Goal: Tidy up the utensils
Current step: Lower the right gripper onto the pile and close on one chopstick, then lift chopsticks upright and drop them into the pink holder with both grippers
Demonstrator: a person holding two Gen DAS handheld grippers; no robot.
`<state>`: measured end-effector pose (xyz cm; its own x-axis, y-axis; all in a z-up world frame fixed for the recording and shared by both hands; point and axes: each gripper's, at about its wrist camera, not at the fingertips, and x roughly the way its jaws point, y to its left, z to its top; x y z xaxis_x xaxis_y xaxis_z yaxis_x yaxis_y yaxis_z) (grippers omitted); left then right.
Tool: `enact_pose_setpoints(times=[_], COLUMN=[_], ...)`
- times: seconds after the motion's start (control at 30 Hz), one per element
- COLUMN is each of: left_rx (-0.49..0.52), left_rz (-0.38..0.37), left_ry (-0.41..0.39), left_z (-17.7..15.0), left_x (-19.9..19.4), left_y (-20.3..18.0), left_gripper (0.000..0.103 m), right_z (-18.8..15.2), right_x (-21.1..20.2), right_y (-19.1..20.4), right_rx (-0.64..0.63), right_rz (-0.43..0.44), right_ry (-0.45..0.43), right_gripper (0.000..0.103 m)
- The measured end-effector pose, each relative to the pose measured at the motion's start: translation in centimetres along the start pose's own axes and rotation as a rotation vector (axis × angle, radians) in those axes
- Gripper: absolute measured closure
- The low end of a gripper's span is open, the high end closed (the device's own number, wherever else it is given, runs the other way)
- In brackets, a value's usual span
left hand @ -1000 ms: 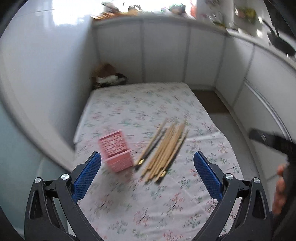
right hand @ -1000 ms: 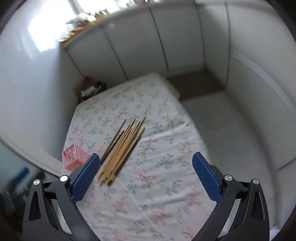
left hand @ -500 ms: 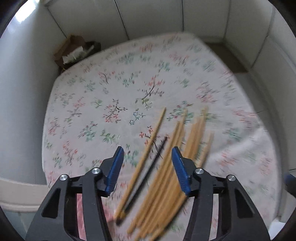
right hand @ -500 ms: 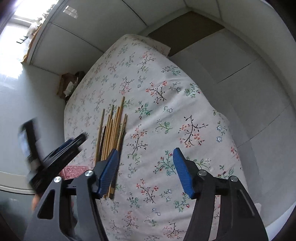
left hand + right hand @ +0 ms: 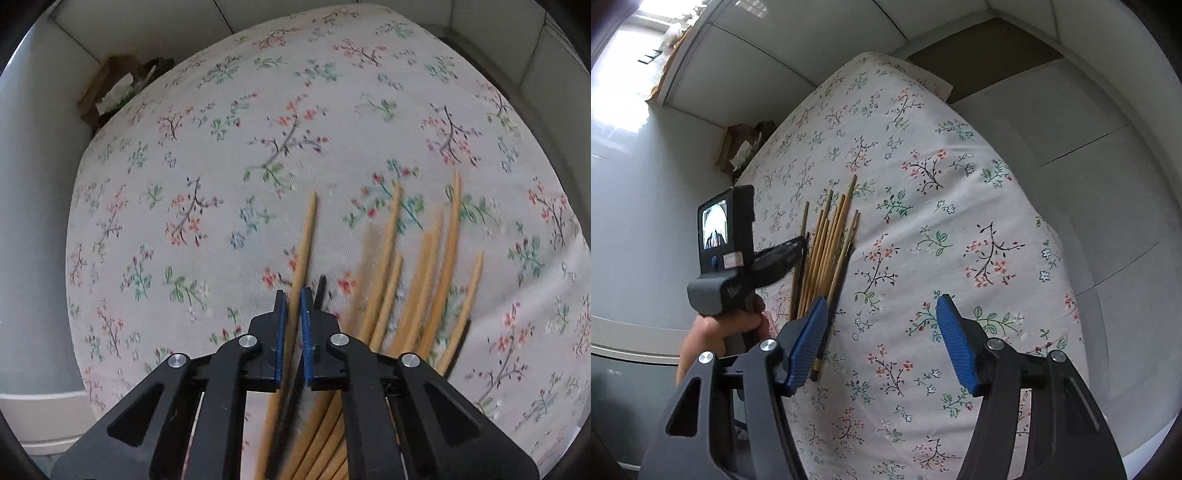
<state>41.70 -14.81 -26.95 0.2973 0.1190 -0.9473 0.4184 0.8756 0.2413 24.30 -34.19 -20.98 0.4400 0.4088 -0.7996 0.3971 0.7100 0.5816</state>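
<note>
Several wooden chopsticks (image 5: pixel 421 280) lie in a loose bundle on the floral tablecloth (image 5: pixel 258 147). My left gripper (image 5: pixel 291 299) is shut on the leftmost wooden chopstick (image 5: pixel 306 236), low over the cloth. A dark chopstick (image 5: pixel 320 291) lies just right of it. In the right wrist view the bundle (image 5: pixel 831 243) lies left of centre and the left gripper (image 5: pixel 801 245) reaches into its left side. My right gripper (image 5: pixel 882 325) is open and empty, above the cloth to the right of the bundle. The pink holder is hidden.
A brown cardboard box (image 5: pixel 110 92) with paper sits on the floor at the table's far left corner, also in the right wrist view (image 5: pixel 738 147). White cabinet walls (image 5: pixel 757 74) surround the table. A grey floor (image 5: pixel 1089 184) lies to the right.
My left gripper dropped onto the bundle and closed from half open onto the leftmost chopstick. The right gripper stayed open and moved little.
</note>
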Motion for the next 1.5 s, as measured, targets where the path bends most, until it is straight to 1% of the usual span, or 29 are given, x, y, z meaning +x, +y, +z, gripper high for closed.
enact_pose_setpoints(times=[0.03,0.1,0.13,0.27,0.37,0.43,0.5,0.53,0.6,0.63,0.67,0.7,0.77,0.8,0.83,0.9,0.93,0.97,1.03,1.13,1.2,1.33,1.47,1.5], left_rx=[-0.011,-0.068,-0.075,-0.124,-0.166,-0.184,-0.208,-0.218,-0.227,-0.234,-0.246,-0.250,-0.246,-0.252,-0.267,-0.298,-0.309,-0.309,-0.299,-0.306,-0.308,-0.311,-0.324,-0.326], left_rz=[-0.017,-0.087,-0.105,-0.188,-0.217,-0.221,-0.241,-0.246,-0.260,-0.270,-0.289,-0.289,-0.274,-0.282,-0.300,-0.343,-0.364,-0.368,-0.378,-0.398,-0.407,-0.403,-0.406,-0.407], left_ry=[0.004,0.001,-0.008,-0.058,-0.126,-0.179,-0.233,-0.256,-0.345,-0.376,-0.419,-0.450,-0.487,-0.494,-0.497,-0.518,-0.548,-0.572,-0.625,-0.656,-0.658,-0.669,-0.668,-0.669], left_z=[-0.1,-1.0,-1.3,-4.1,-5.7,-6.4,-7.4,-8.2,-9.6,-10.0,-10.9,-11.8,-13.0,-13.5,-13.7,-14.3,-14.6,-14.8,-15.3,-15.6,-15.6,-15.9,-15.8,-15.8], left_x=[0.0,-0.3,-0.3,-1.4,-3.3,-5.0,-7.2,-8.4,-11.5,-12.5,-14.1,-15.2,-16.1,-16.2,-16.2,-16.9,-17.9,-18.6,-20.4,-21.2,-21.2,-21.2,-21.1,-21.1], left_y=[0.1,1.0,1.0,1.4,2.3,2.9,3.4,3.6,4.5,4.3,4.6,4.8,4.7,4.8,5.1,6.1,6.7,6.8,7.3,7.7,8.0,8.9,9.6,9.7], left_gripper=[0.096,0.097,0.097,0.098,0.098,0.098,0.098,0.098,0.098,0.098,0.098,0.098,0.098,0.098,0.098,0.098,0.098,0.098,0.098,0.098,0.098,0.098,0.098,0.098], right_z=[0.0,0.0,0.0,0.4,0.7,0.8,0.7,0.6,0.4,0.3,0.4,0.4,0.8,1.1,1.5,2.8,3.3,3.9,4.9,6.5,7.2,8.6,9.2,9.1], right_x=[0.0,0.2,0.2,1.0,2.0,2.9,3.8,4.4,5.6,6.2,6.7,7.2,8.3,8.8,9.3,10.2,10.6,11.0,11.9,13.8,14.9,16.0,17.6,18.0], right_y=[0.0,-0.1,-0.1,-0.3,-0.1,0.3,1.0,1.5,2.5,2.9,3.4,3.9,4.7,5.0,5.3,5.6,5.8,6.1,6.9,7.8,8.5,9.4,9.9,10.3], right_rx=[-0.002,-0.010,-0.016,-0.027,-0.043,-0.065,-0.087,-0.103,-0.126,-0.136,-0.150,-0.166,-0.192,-0.194,-0.191,-0.166,-0.160,-0.156,-0.161,-0.169,-0.187,-0.209,-0.243,-0.271], right_rz=[-0.002,-0.006,-0.007,-0.036,-0.054,-0.063,-0.057,-0.047,-0.015,-0.006,-0.006,-0.014,-0.032,-0.030,-0.028,-0.008,0.003,0.012,-0.006,-0.041,-0.083,-0.120,-0.164,-0.176], right_ry=[0.001,0.005,0.007,0.013,0.022,0.033,0.050,0.063,0.095,0.106,0.111,0.109,0.109,0.112,0.116,0.112,0.116,0.118,0.106,0.104,0.102,0.079,0.079,0.060], right_gripper=[0.042,0.042,0.042,0.042,0.043,0.048,0.056,0.057,0.059,0.059,0.059,0.059,0.059,0.062,0.063,0.070,0.072,0.075,0.076,0.078,0.079,0.082,0.088,0.090])
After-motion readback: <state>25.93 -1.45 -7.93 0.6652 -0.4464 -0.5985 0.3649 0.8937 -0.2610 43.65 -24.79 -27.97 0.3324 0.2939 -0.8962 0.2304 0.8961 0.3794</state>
